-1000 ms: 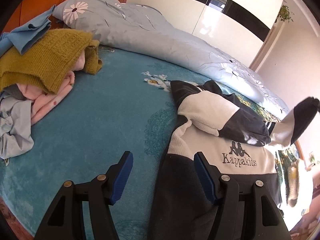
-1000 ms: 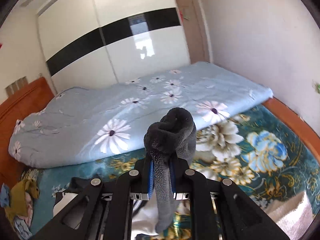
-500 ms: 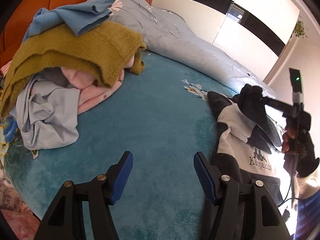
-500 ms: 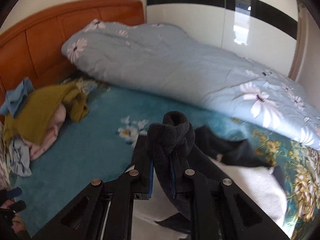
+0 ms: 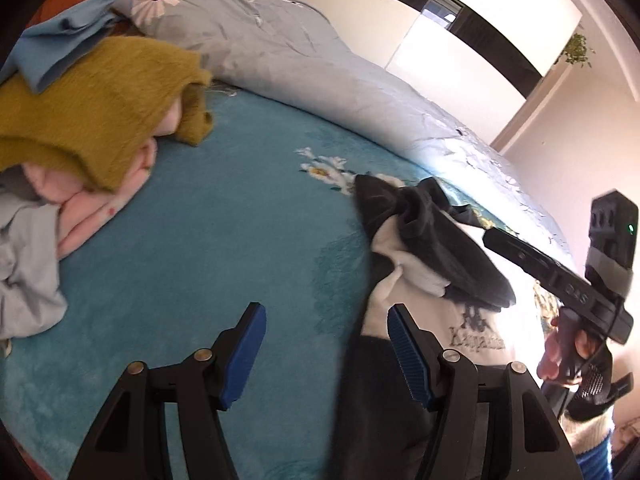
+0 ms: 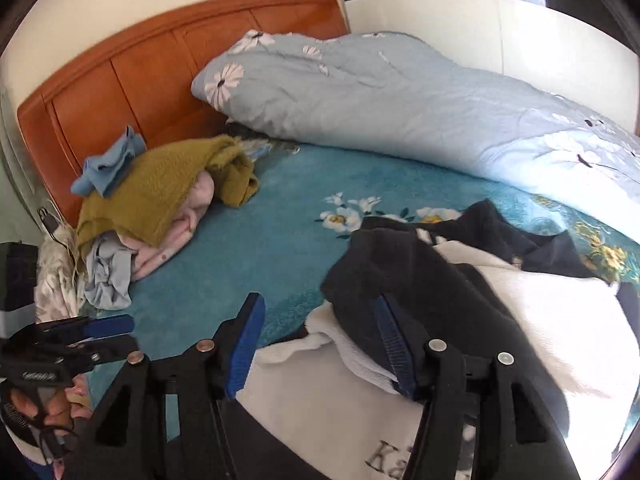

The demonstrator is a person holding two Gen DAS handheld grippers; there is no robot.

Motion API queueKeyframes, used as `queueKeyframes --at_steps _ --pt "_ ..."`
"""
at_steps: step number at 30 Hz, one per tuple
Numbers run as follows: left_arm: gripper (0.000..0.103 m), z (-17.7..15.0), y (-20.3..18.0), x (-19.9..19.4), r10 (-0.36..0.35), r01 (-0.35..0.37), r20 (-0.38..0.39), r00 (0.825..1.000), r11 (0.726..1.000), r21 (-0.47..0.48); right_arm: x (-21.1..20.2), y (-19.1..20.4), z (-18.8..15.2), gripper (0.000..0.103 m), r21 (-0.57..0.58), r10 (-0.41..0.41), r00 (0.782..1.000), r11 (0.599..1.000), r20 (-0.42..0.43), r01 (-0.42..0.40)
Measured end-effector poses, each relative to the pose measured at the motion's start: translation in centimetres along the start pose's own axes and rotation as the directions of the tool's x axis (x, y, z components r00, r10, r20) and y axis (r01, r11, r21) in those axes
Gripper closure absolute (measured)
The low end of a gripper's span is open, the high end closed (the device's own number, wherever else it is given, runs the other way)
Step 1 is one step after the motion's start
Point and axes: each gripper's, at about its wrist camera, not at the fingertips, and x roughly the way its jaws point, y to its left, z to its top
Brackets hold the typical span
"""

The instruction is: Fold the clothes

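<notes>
On a bed with a teal floral blanket [image 6: 248,256], a black-and-white fleece sweatshirt [image 6: 532,312] lies spread, chest logo up. A second ago the right gripper [image 6: 320,344] held its dark sleeve [image 6: 404,272] pinched and raised; that sleeve now lies folded inward across the white chest. The right jaws are opening, one pad still against the fleece. The left gripper [image 5: 324,352] hovers beside the sweatshirt's edge, jaws spread and empty. One sleeve fold looks done. A pile of unfolded clothes [image 5: 80,132] waits near the headboard.
</notes>
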Motion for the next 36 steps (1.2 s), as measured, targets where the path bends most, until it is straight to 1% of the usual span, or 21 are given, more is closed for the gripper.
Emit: queueKeyframes --at_steps 2,4,5,6,8,10,11,12,14,17,19,20,23,25,26,27,29,31,34,36 --pt "0.036 1.7 -2.1 2.6 -0.053 0.054 -0.016 0.998 0.998 0.02 -3.6 -2.8 -0.7 0.04 0.059 -0.039 0.998 0.998 0.046 0.036" --pt "0.036 3.3 -3.9 5.6 -0.116 0.117 -0.041 0.992 0.992 0.038 -6.7 -5.5 -2.0 0.04 0.127 -0.077 0.994 0.99 0.074 0.068" --pt "0.036 4.0 -4.5 7.1 -0.143 0.145 -0.057 0.988 0.989 0.031 -8.1 -6.8 -2.8 0.04 0.158 -0.096 0.992 0.984 0.086 0.081" --pt "0.036 4.7 -4.9 8.6 -0.155 0.157 -0.072 0.985 0.987 0.019 -9.3 -7.8 -3.7 0.04 0.179 -0.113 0.989 0.979 0.095 0.094" --pt "0.036 5.6 -5.2 11.6 -0.135 0.134 -0.095 0.986 0.991 -0.017 -11.0 -9.5 -5.5 0.04 0.212 -0.167 0.981 0.967 0.096 0.143" --pt "0.04 6.1 -5.2 13.6 -0.103 0.1 -0.102 0.989 0.994 -0.039 -11.7 -11.1 -7.5 0.04 0.251 -0.214 0.974 0.95 0.08 0.188" --pt "0.062 6.1 -5.2 14.3 -0.092 0.088 -0.112 0.989 0.995 -0.046 -11.6 -12.0 -8.3 0.04 0.27 -0.219 0.974 0.943 0.059 0.196" --pt "0.078 6.1 -5.1 14.7 -0.079 0.073 -0.122 0.989 0.996 -0.05 -11.5 -12.9 -9.1 0.04 0.29 -0.224 0.974 0.935 0.036 0.204" --pt "0.08 6.0 -5.2 14.8 -0.046 0.043 -0.113 0.993 0.999 -0.029 -10.9 -14.3 -10.4 0.04 0.33 -0.228 0.974 0.919 -0.006 0.217" --pt "0.083 6.0 -5.4 15.1 0.021 -0.019 -0.102 0.995 1.0 0.021 -11.5 -16.2 -12.1 0.04 0.386 -0.217 0.976 0.899 -0.021 0.209" --pt "0.083 5.8 -5.2 15.7 0.054 -0.049 -0.124 0.991 0.998 0.045 -11.7 -16.9 -13.1 0.04 0.419 -0.203 0.979 0.887 -0.026 0.194" --pt "0.084 5.7 -5.1 15.9 0.055 -0.048 -0.137 0.989 0.998 0.05 -11.8 -17.1 -13.5 0.04 0.433 -0.195 0.98 0.882 -0.028 0.187" --pt "0.078 5.5 -5.5 14.5 0.004 0.003 -0.135 0.991 0.999 0.051 -12.8 -16.9 -14.1 0.04 0.44 -0.182 0.983 0.88 -0.028 0.176" --pt "0.069 4.9 -5.9 12.6 -0.033 0.041 -0.141 0.989 0.998 0.054 -13.9 -16.3 -14.1 0.04 0.422 -0.19 0.982 0.889 -0.014 0.178" --pt "0.06 4.3 -6.0 11.3 -0.045 0.054 -0.139 0.989 0.997 0.062 -14.7 -15.9 -14.2 0.04 0.412 -0.195 0.981 0.893 -0.005 0.179" --pt "0.05 3.5 -5.9 10.0 -0.045 0.055 -0.13 0.991 0.996 0.072 -15.6 -15.5 -14.5 0.04 0.403 -0.199 0.98 0.897 0.004 0.181" --pt "0.043 1.3 -5.1 7.1 -0.025 0.035 -0.105 0.994 0.995 0.097 -17.3 -14.9 -15.9 0.04 0.394 -0.209 0.978 0.9 0.01 0.188" --pt "0.042 -1.5 -3.8 4.9 -0.008 0.02 -0.106 0.994 0.994 0.111 -18.6 -14.6 -18.3 0.04 0.404 -0.218 0.976 0.892 -0.013 0.204" --pt "0.042 -5.7 -1.6 2.6 0.002 0.011 -0.13 0.991 0.995 0.104 -19.6 -14.3 -22.9 0.04 0.45 -0.223 0.972 0.862 -0.073 0.231" --pt "0.042 -8.2 -0.6 1.7 0.014 0.003 -0.152 0.988 0.994 0.108 -20.3 -14.2 -25.8 0.04 0.488 -0.216 0.972 0.841 -0.097 0.236"
